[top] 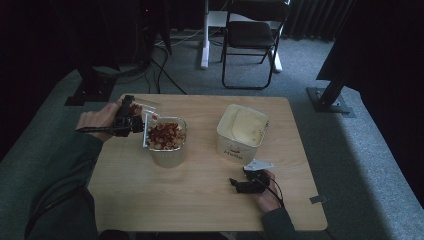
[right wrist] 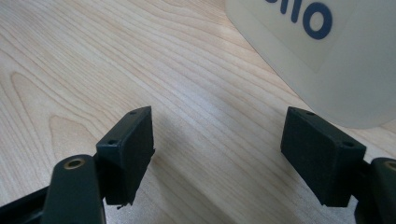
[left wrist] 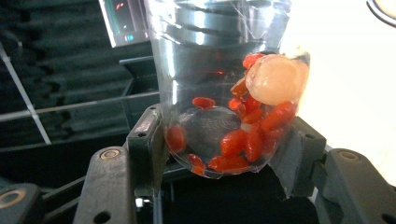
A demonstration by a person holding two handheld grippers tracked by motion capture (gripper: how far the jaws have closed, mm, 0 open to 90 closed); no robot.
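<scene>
Gripping a clear cup (left wrist: 224,93) (tilted), left gripper (left wrist: 224,158) jaws; right gripper (right wrist: 217,156) jaws gape.

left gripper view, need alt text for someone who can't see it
A clear plastic cup, tipped on its side, is clamped between the left tongs. Red berries and one pale round piece lie against its bottom and lower wall. Behind it, a dark room on the left and a bright surface on the right.

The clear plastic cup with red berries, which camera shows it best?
The left gripper view: the clear plastic cup sits between the left gripper jaws, red berries and one pale round piece plain. In the high view it is small and tipped over a filled container.
</scene>
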